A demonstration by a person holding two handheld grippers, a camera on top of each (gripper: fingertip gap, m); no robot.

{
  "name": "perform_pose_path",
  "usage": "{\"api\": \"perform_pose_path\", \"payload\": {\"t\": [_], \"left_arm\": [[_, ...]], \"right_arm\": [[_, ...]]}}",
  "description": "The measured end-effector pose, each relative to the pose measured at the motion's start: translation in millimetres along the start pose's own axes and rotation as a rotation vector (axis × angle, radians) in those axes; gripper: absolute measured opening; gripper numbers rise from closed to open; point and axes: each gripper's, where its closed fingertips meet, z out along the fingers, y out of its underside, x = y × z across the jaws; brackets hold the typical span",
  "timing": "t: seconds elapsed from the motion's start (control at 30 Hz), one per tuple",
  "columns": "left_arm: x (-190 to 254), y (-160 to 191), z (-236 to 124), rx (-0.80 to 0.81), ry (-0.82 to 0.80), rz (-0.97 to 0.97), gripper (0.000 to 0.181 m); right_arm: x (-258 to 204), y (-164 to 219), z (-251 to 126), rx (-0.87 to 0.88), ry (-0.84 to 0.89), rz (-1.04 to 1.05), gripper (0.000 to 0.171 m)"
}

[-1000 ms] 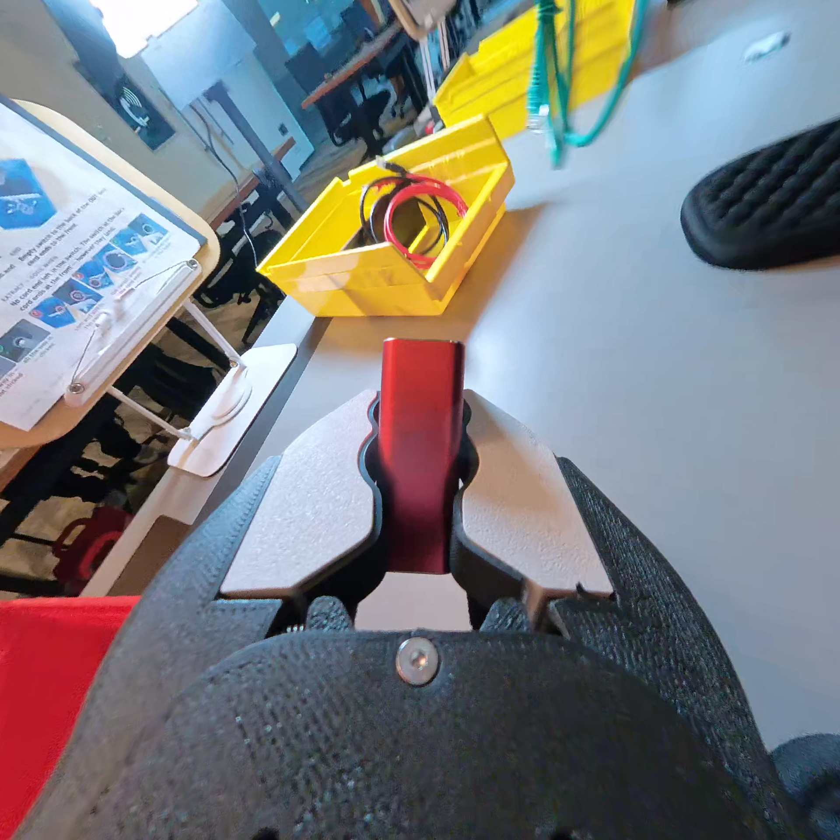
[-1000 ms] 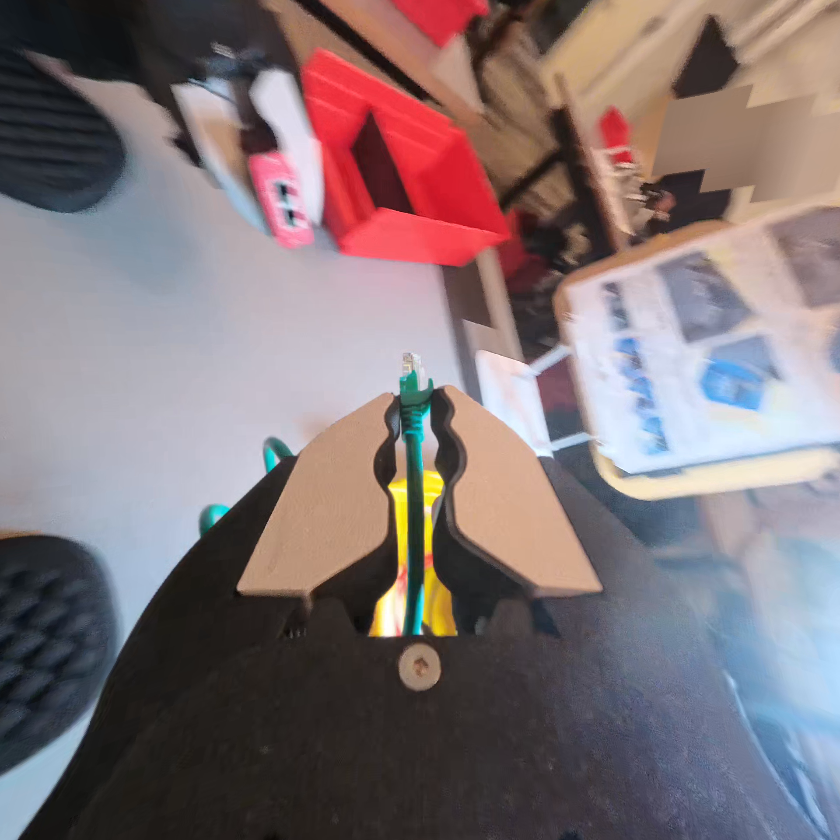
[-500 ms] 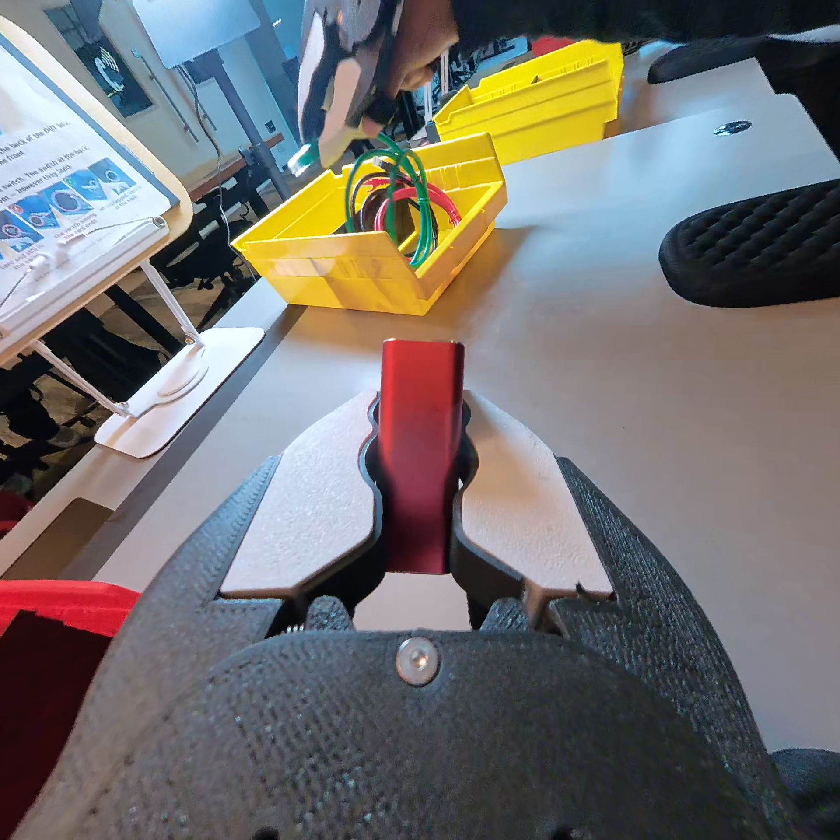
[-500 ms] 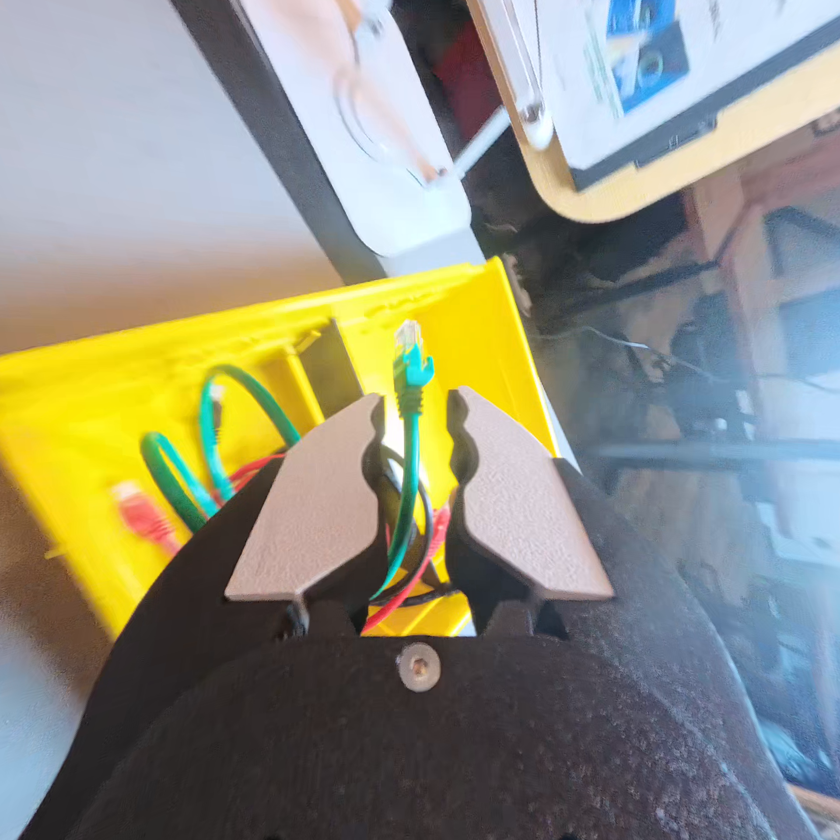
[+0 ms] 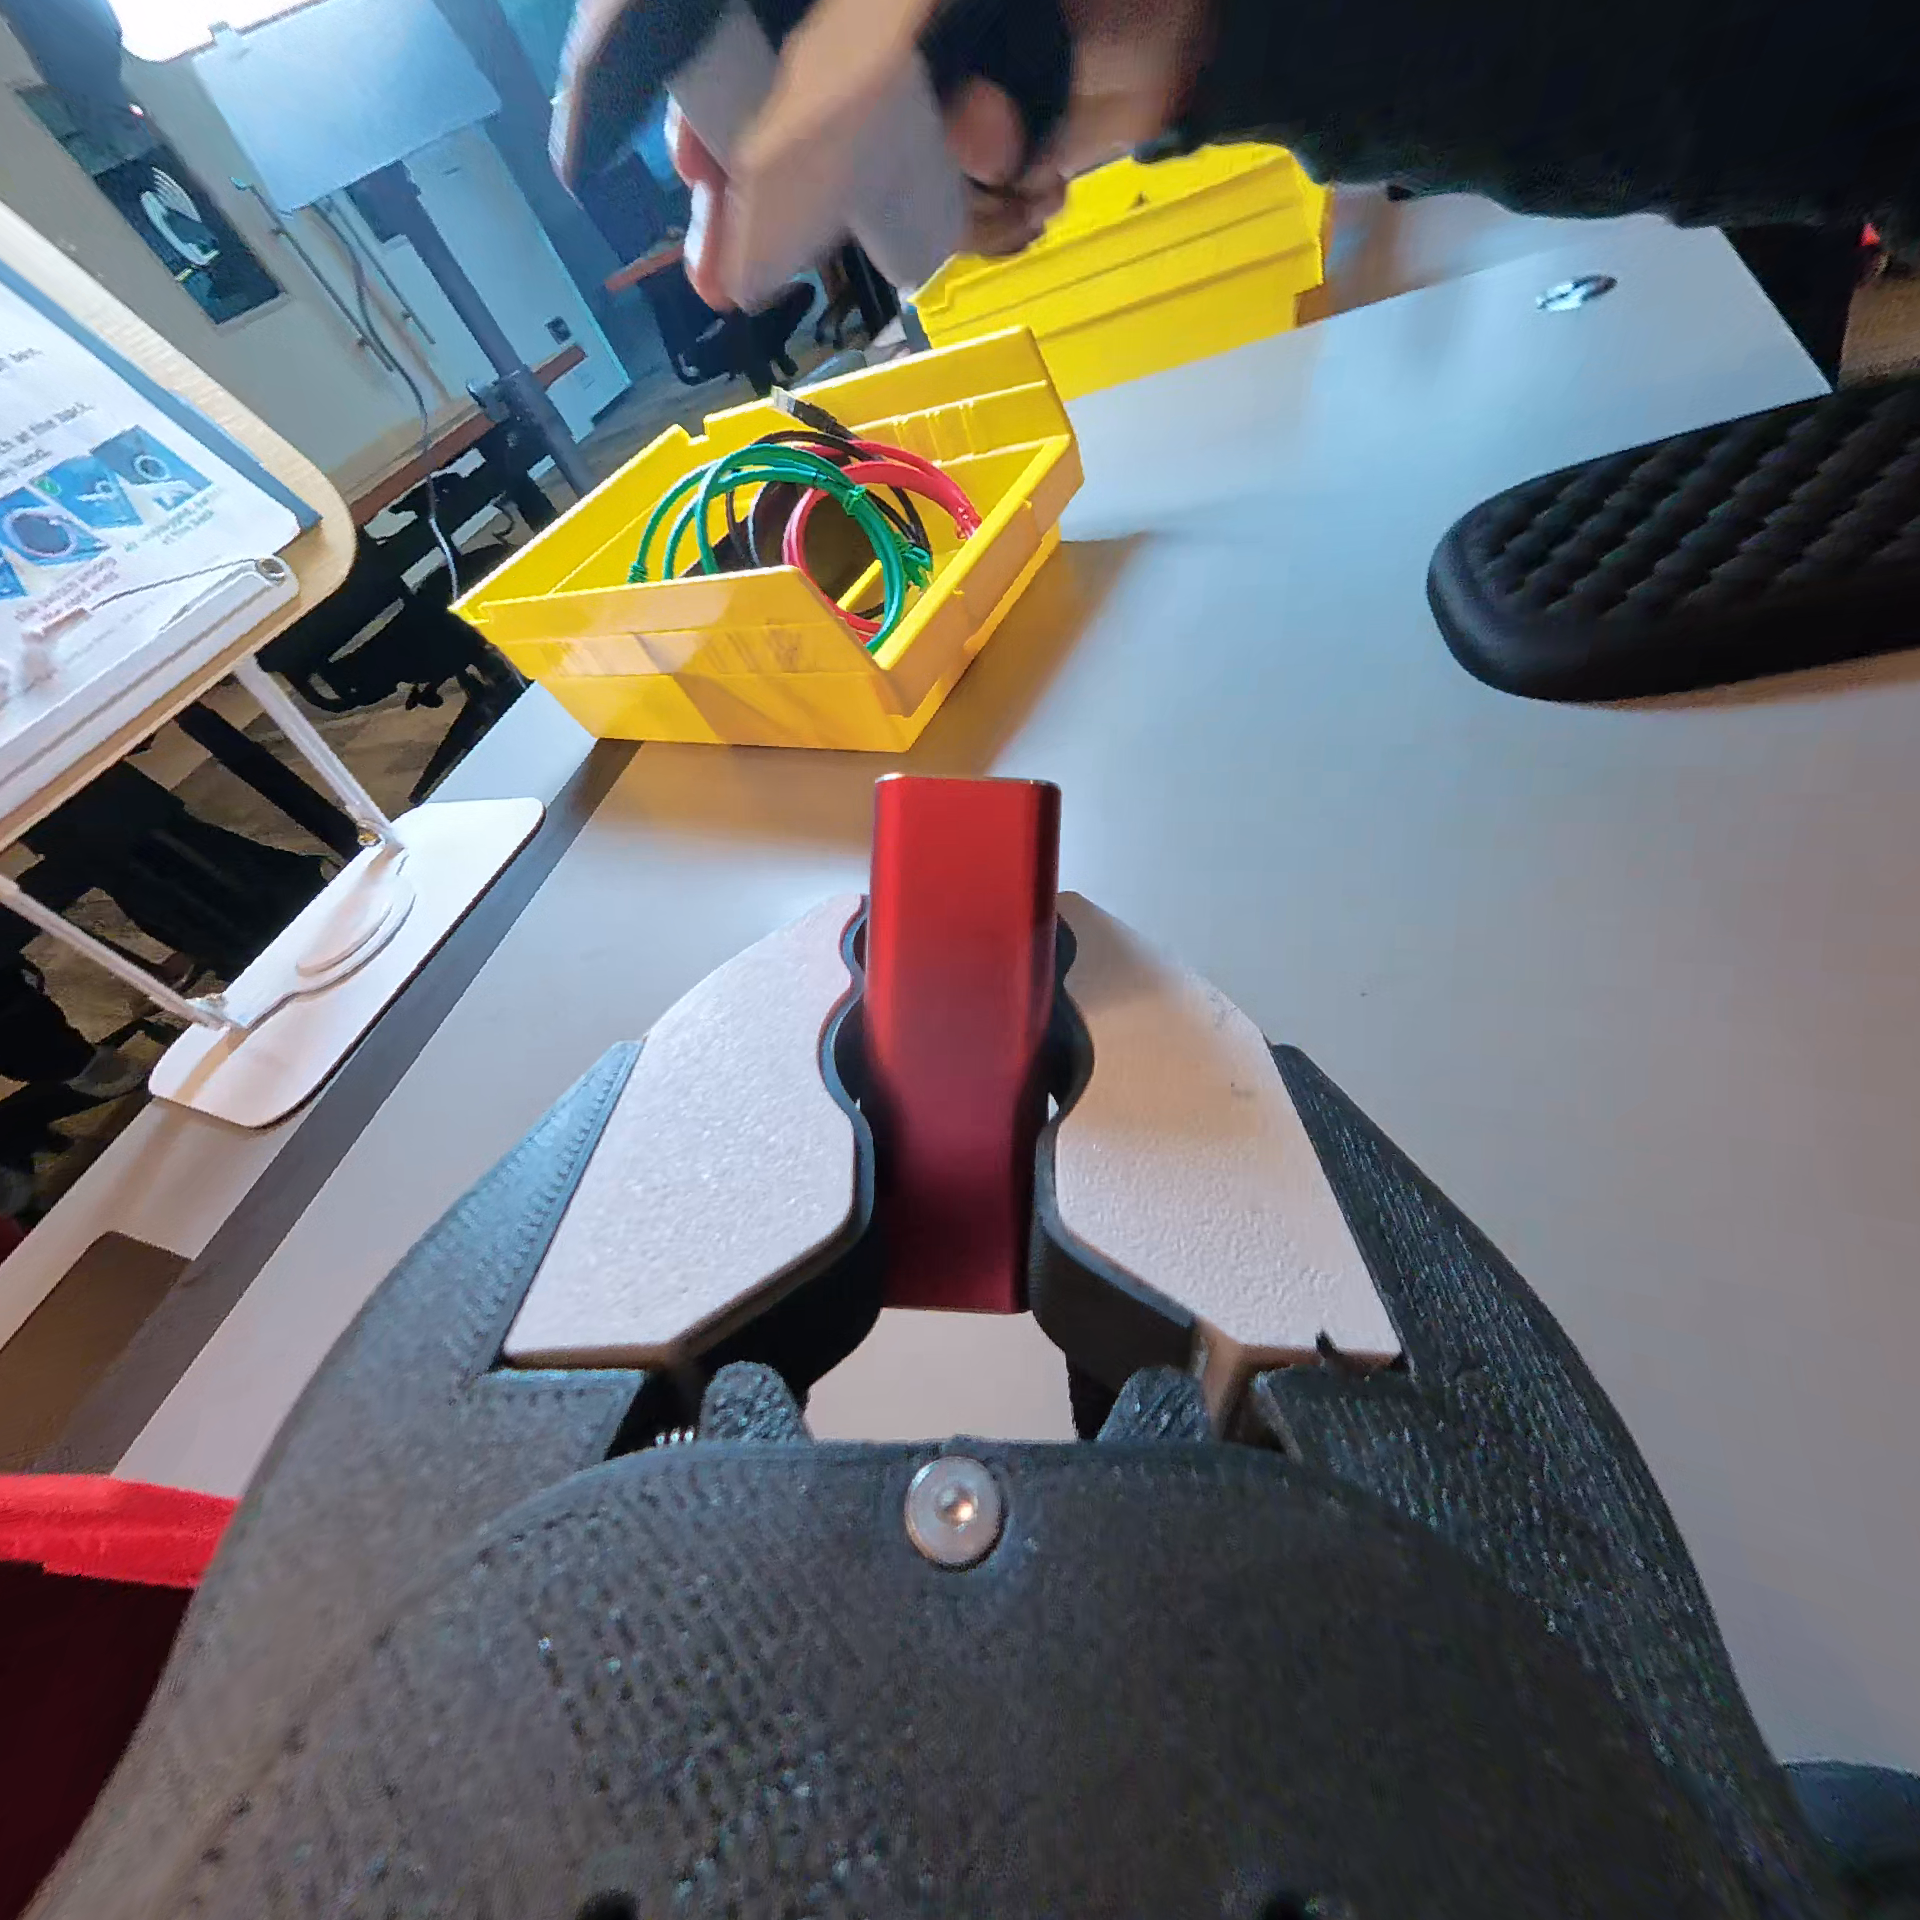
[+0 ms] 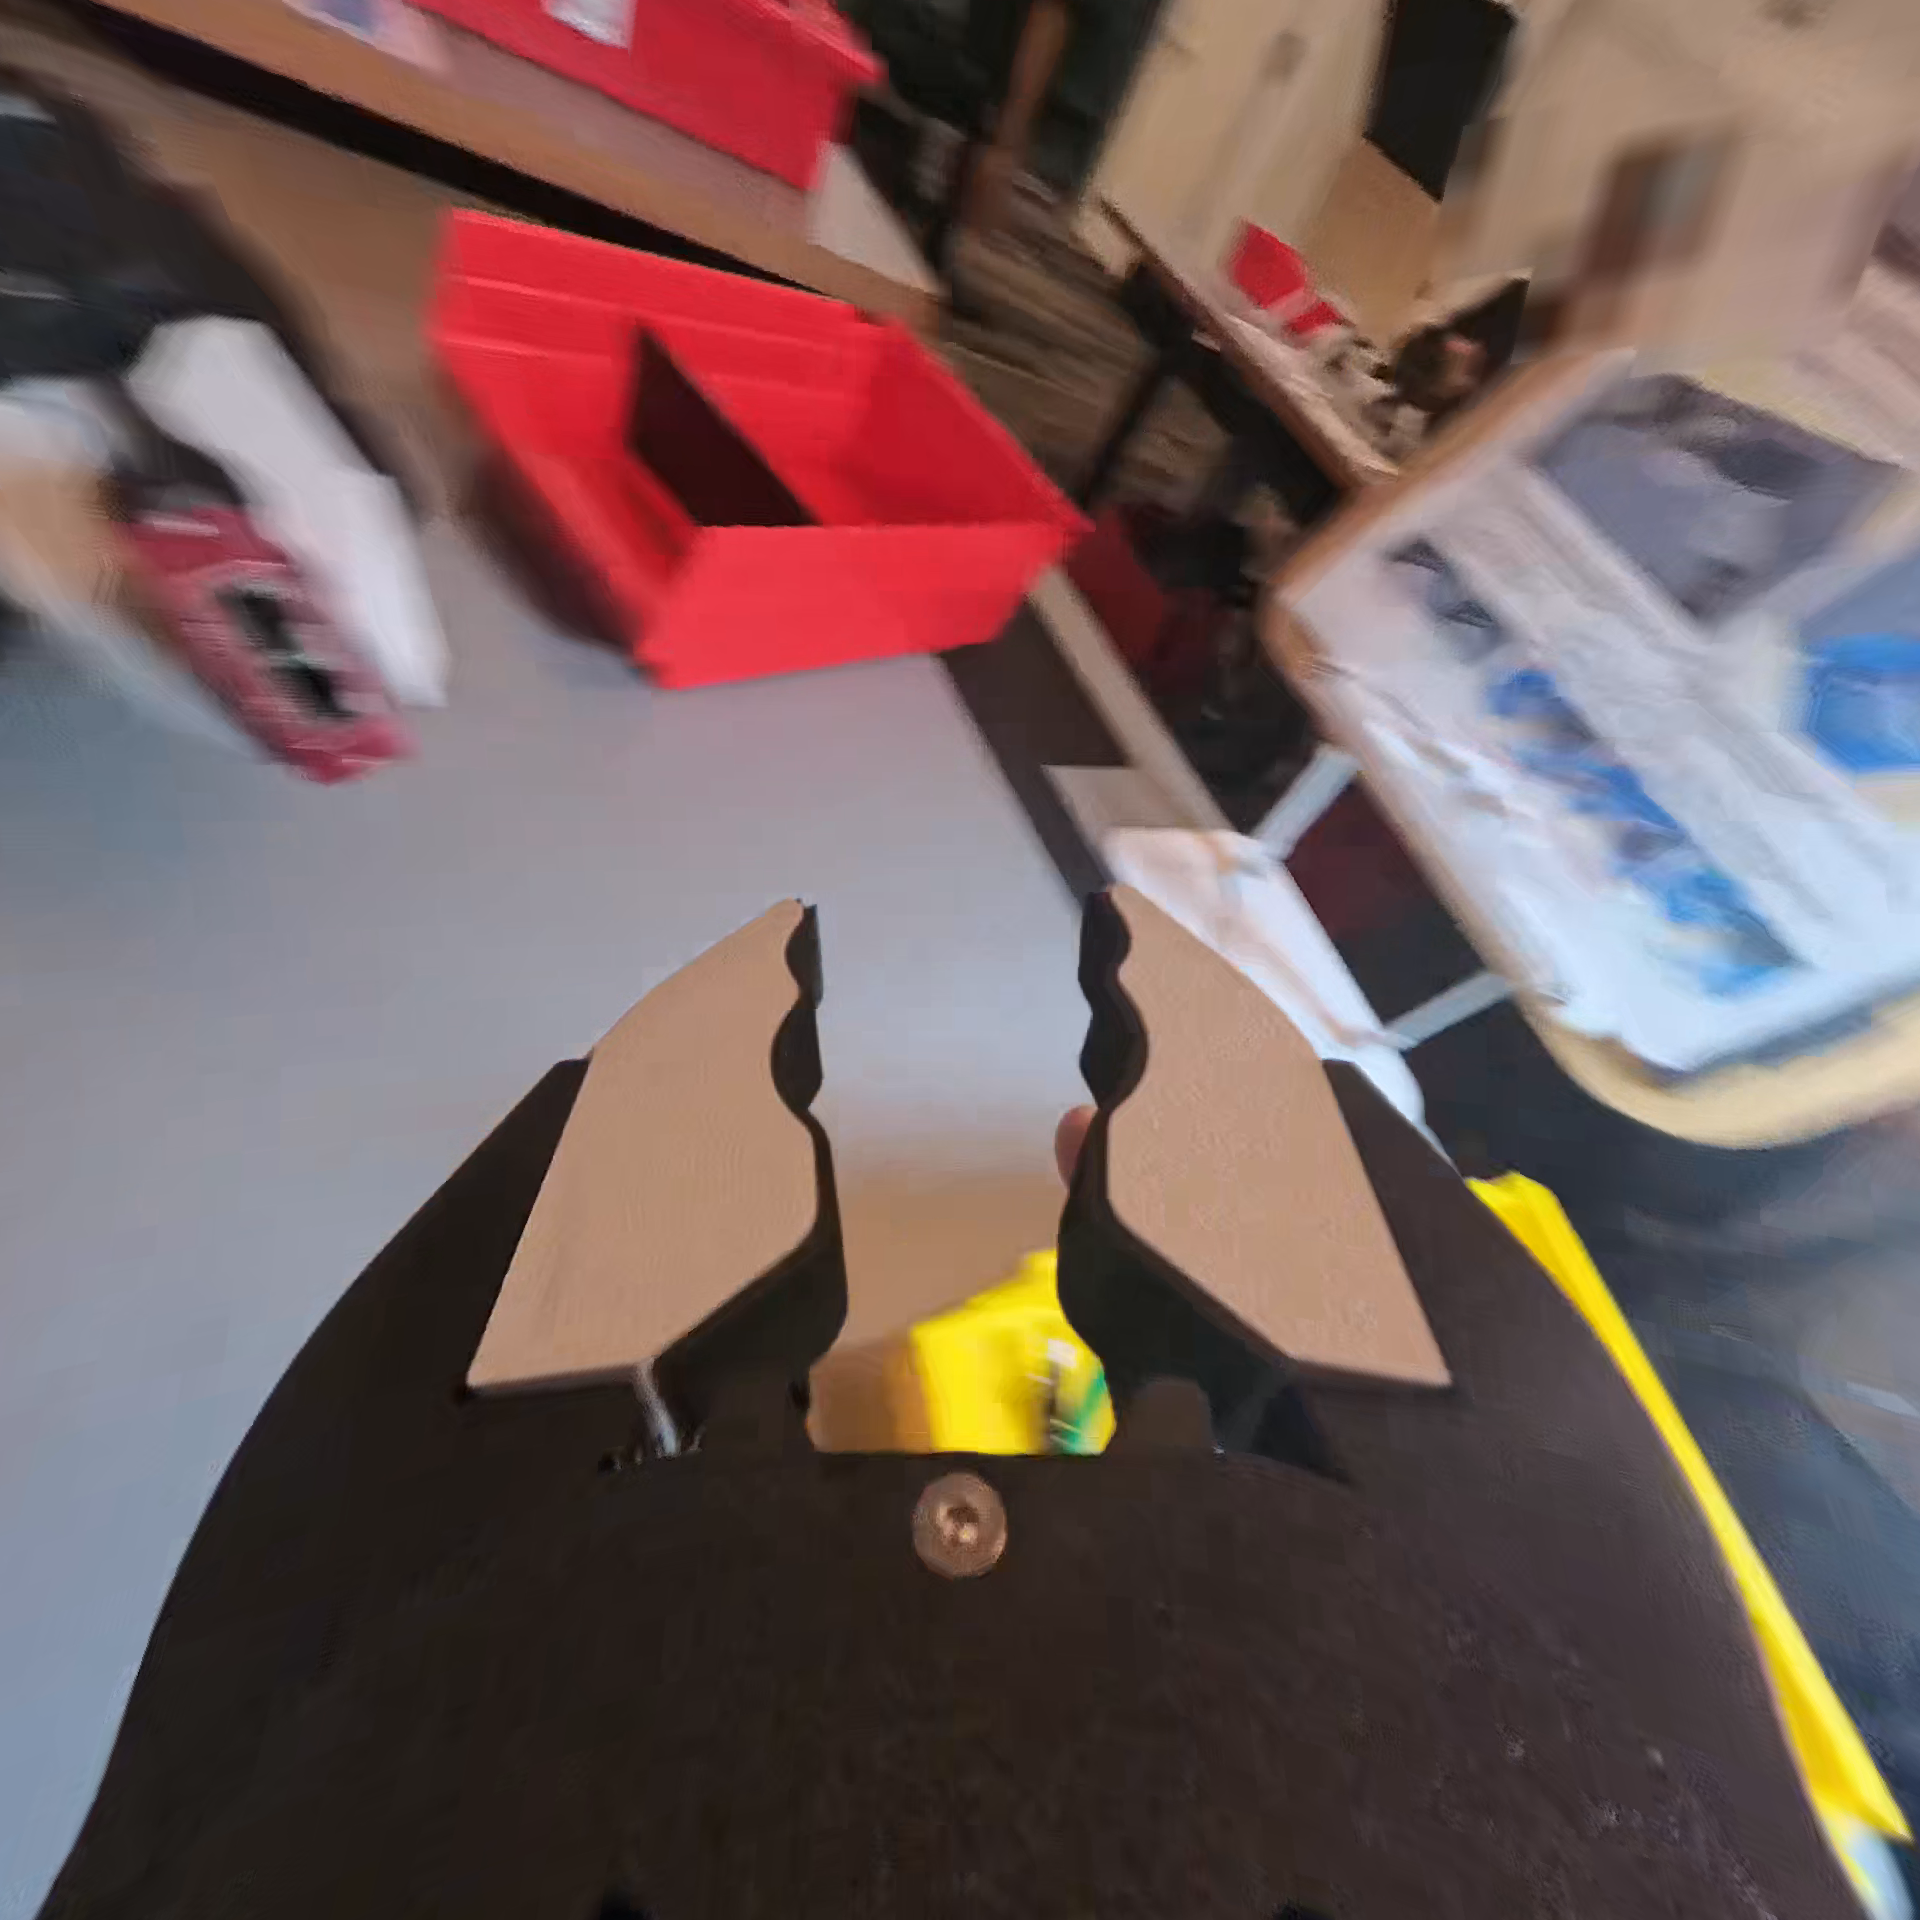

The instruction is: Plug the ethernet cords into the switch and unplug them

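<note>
Since half a second ago the green cord has been let go by the right gripper (image 6: 948,997): its jaws, then spread around the plug, are now seen wide apart and empty, and the gripper has been swung away from above the yellow bin (image 5: 727,665) toward the red bin (image 6: 831,582). In the left wrist view the right gripper is seen only as a blur above the yellow bin. The left gripper (image 5: 961,997) is unchanged, its jaws closed on the red switch (image 5: 961,1039), which is held upright above the grey counter (image 5: 1403,987).

The ethernet cords (image 5: 790,520) are coiled inside the yellow bin, green, red and black loops lying over one another. No cord is plugged into the switch.

The cords are judged light and limp, with springy coils that may drag neighbours along when one is lifted. A hold is best taken on the stiff boot just behind a plug, so that the tip stays aimed. The clear plug and its latch tab are likely brittle and should not be pinched. The switch appears rigid and smooth-skinned, so slipping under insertion force is possible.

The yellow bin sits near the counter's left edge, beside a stand's white base plate (image 5: 312,977). Open counter lies between the switch and the bin; a black padded rest (image 5: 1683,551) bounds the right side.
</note>
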Motion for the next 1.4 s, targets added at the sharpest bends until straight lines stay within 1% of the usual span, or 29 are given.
{"api": "perform_pose_path", "payload": {"t": [0.07,0.13,0.2,0.27,0.3,0.37,0.43,0.5,0.57,0.7,0.8,0.9,0.97,1.0,1.03,1.1,1.17,1.23,1.3,1.4], "left_arm": [[9.4,-2.0,3.6,-0.015,0.035,0.014,0.029],[25.6,-6.3,7.1,-0.013,0.119,0.008,0.029],[44.0,-8.6,9.8,-0.021,0.205,0.031,0.029],[58.6,-9.3,10.5,-0.035,0.267,0.049,0.029],[60.6,-8.6,10.7,-0.046,0.270,0.060,0.029],[67.2,-7.4,8.3,-0.053,0.313,0.056,0.028],[68.3,-11.4,8.1,-0.018,0.317,0.033,0.029],[63.7,-14.7,9.0,0.001,0.292,0.023,0.030],[58.4,-14.0,10.0,0.008,0.261,0.016,0.029],[47.2,-9.9,11.4,-0.003,0.213,0.021,0.029],[38.2,-16.5,7.5,0.042,0.172,-0.005,0.028],[34.8,-12.3,6.4,-0.011,0.105,0.116,0.027],[30.8,-4.4,8.3,-0.061,0.050,0.208,0.027],[28.6,-1.7,8.8,-0.077,0.023,0.253,0.027],[26.5,0.6,8.4,-0.095,0.002,0.296,0.027],[24.0,3.0,7.5,-0.127,-0.045,0.404,0.027],[26.8,0.0,9.4,-0.133,-0.088,0.526,0.027],[31.3,-2.5,14.2,-0.155,-0.130,0.661,0.027],[34.8,1.2,19.7,-0.200,-0.156,0.768,0.027],[38.8,9.8,22.4,-0.233,-0.153,0.820,0.027]], "right_arm": [[-76.6,-0.7,11.8,0.017,-0.166,-0.041,0.048],[-136.1,3.0,23.0,0.019,-0.271,-0.108,0.050],[-169.5,3.8,31.0,0.029,-0.325,-0.145,0.048],[-182.7,9.6,34.9,0.009,-0.363,-0.193,0.043],[-188.9,12.3,34.8,0.000,-0.396,-0.198,0.036],[-195.5,13.2,32.6,0.020,-0.441,-0.183,0.033],[-195.0,11.1,28.9,0.056,-0.474,-0.139,0.031],[-189.9,10.6,26.2,0.087,-0.481,-0.102,0.024],[-182.8,8.1,21.1,0.126,-0.491,-0.044,0.024],[-171.9,8.3,16.9,0.125,-0.444,-0.075,0.024],[-162.3,3.4,13.1,0.159,-0.413,-0.073,0.024],[-162.7,12.7,23.5,0.130,-0.365,-0.083,0.024],[-161.4,25.0,35.5,0.077,-0.347,0.019,0.025],[-161.4,30.2,39.0,0.039,-0.368,0.093,0.030],[-160.9,29.2,39.0,0.030,-0.403,0.174,0.043],[-159.3,20.6,33.8,0.019,-0.487,0.333,0.060],[-164.5,21.7,34.4,-0.066,-0.551,0.454,0.074],[-177.6,28.2,41.0,-0.146,-0.594,0.528,0.081],[-194.1,22.8,44.2,-0.135,-0.666,0.596,0.078],[-199.3,31.7,53.3,-0.169,-0.638,0.591,0.076]]}}
